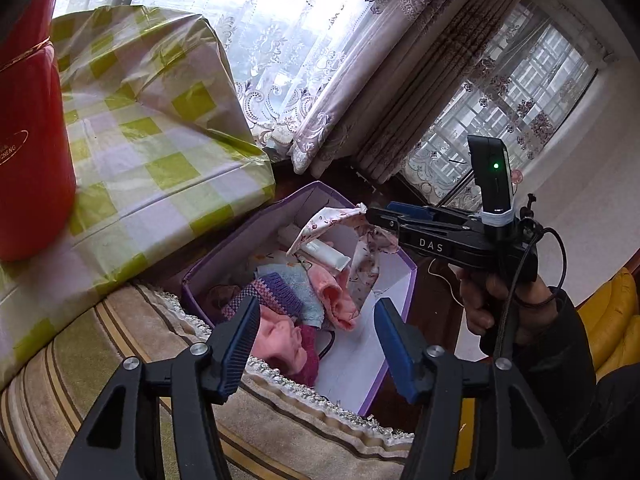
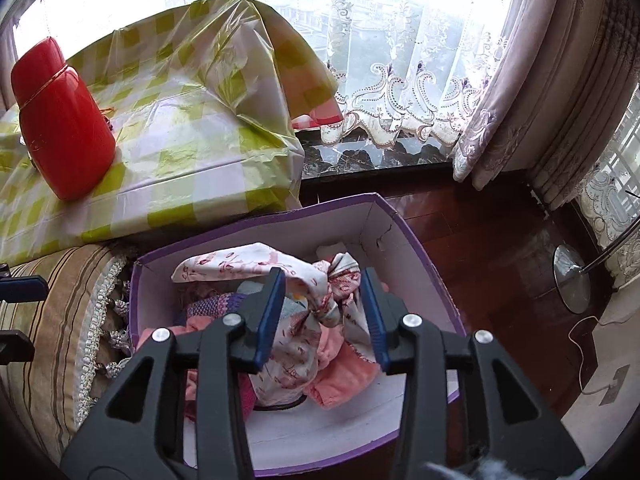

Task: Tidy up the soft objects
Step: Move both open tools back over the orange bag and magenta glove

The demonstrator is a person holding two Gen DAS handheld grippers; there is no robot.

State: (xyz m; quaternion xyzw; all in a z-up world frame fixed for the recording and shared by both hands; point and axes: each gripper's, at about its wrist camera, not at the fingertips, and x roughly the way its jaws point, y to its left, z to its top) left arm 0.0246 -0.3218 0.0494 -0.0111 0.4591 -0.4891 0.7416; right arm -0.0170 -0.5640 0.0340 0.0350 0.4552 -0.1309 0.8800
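On your far left a red canister (image 2: 64, 120) stands on the green-and-white checked cover (image 2: 180, 128), which lies over a bulky shape beside a striped cushion (image 2: 52, 320) with a fringed edge. Next along, the purple box (image 2: 412, 236) sits on the dark wood floor (image 2: 500, 248), open at the top and holding a heap of soft things: a striped knit piece (image 1: 272, 292), a pale blue cloth (image 1: 308, 284) and a pink garment (image 1: 340, 296). Your left gripper (image 1: 316, 344) hovers above the near end of the box, its jaws spread with nothing between them. The floral cloth (image 2: 304, 280) drapes over the heap, its long axis running from the box's left wall across towards the right, its right end bunched. Your right gripper (image 2: 324, 312) has its jaws apart around that bunched end; the left pad seems to brush the cloth, but no pinch shows. Far right, a lamp base (image 2: 572, 280) rests by the curtains (image 2: 560, 80).
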